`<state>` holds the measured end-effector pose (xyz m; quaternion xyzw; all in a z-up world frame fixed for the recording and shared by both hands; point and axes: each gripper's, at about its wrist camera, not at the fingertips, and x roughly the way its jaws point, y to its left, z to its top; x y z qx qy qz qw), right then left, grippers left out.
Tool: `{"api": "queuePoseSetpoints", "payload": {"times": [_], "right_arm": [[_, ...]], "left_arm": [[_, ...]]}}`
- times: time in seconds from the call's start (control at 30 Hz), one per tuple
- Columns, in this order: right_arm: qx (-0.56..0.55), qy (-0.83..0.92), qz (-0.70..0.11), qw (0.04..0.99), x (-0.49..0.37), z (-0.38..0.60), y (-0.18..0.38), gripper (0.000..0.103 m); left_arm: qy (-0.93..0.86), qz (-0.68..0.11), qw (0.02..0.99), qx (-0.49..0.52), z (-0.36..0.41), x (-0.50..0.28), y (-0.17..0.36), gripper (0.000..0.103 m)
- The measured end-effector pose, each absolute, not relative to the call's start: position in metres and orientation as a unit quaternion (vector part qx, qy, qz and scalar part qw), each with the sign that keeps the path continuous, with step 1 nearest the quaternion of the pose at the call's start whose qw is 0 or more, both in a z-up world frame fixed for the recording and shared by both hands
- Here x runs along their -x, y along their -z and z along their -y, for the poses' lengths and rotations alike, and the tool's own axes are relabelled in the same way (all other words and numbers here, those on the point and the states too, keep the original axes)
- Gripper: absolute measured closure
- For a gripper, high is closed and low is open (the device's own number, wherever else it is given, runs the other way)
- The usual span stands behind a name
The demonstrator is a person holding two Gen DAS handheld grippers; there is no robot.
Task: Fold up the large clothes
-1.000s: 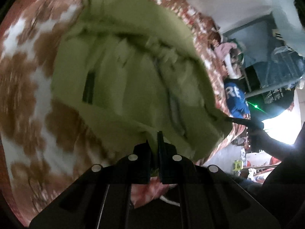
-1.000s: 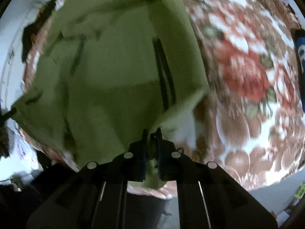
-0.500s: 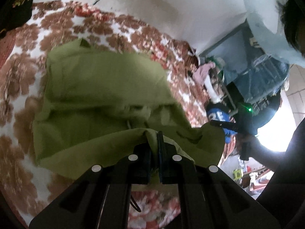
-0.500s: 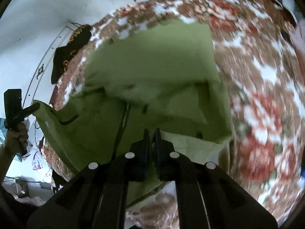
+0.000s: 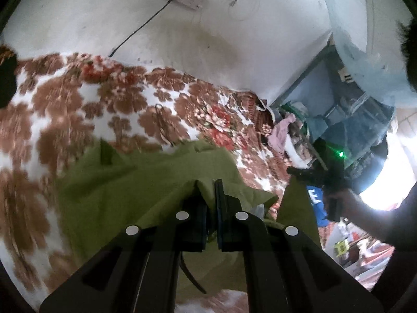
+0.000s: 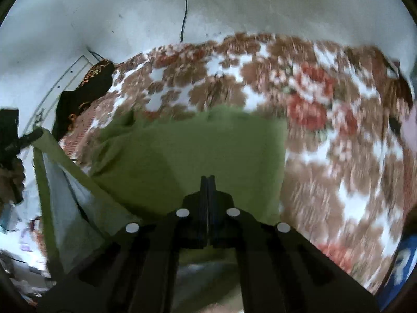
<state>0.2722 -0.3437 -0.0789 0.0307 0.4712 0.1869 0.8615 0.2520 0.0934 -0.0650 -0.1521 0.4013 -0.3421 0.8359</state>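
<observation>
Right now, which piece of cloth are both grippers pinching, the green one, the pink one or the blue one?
The green garment: the left gripper and right gripper are both shut on its edge. The pink cloth and blue cloth lie untouched.

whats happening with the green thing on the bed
A person holds a gripper in each hand, and both are shut on one edge of a large green garment. The left gripper and right gripper hold that edge up off the floral bedspread, with the cloth stretched between them. The rest drapes on the bed, not yet folded.
</observation>
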Motion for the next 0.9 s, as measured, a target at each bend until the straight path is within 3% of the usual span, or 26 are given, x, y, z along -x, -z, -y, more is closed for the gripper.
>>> {"api": "queuePoseSetpoints", "payload": {"times": [0.17,0.4,0.7,0.73,0.77,0.8,0.83,0.87,0.9], "right_arm": [[0.003,-0.18,-0.466,0.866,-0.342,0.338,0.104,0.102],[0.016,-0.182,-0.494,0.85,-0.409,0.337,0.158,0.102],[0.034,-0.164,-0.523,0.836,-0.424,0.339,0.206,0.1],[0.03,-0.159,-0.526,0.835,-0.424,0.342,0.209,0.084],[0.024,-0.153,-0.532,0.832,-0.424,0.346,0.213,0.052],[0.018,-0.146,-0.529,0.835,-0.423,0.351,0.213,0.038],[0.008,-0.141,-0.523,0.841,-0.421,0.356,0.21,0.029],[0.003,-0.136,-0.52,0.843,-0.419,0.359,0.208,0.026],[0.0,-0.133,-0.519,0.844,-0.418,0.361,0.206,0.023]], "left_arm": [[0.329,-0.402,0.843,0.141,-0.098,-0.335,0.083,0.099],[0.284,-0.455,0.833,0.139,-0.12,-0.439,0.155,0.099],[0.238,-0.543,0.799,0.099,-0.118,-0.459,0.255,0.097],[0.236,-0.545,0.799,0.096,-0.117,-0.46,0.26,0.096],[0.236,-0.547,0.797,0.096,-0.116,-0.46,0.262,0.095],[0.237,-0.548,0.797,0.096,-0.115,-0.46,0.262,0.091],[0.238,-0.55,0.795,0.097,-0.115,-0.461,0.263,0.083],[0.243,-0.551,0.792,0.101,-0.114,-0.461,0.262,0.076],[0.25,-0.55,0.79,0.104,-0.113,-0.461,0.26,0.051]]}}
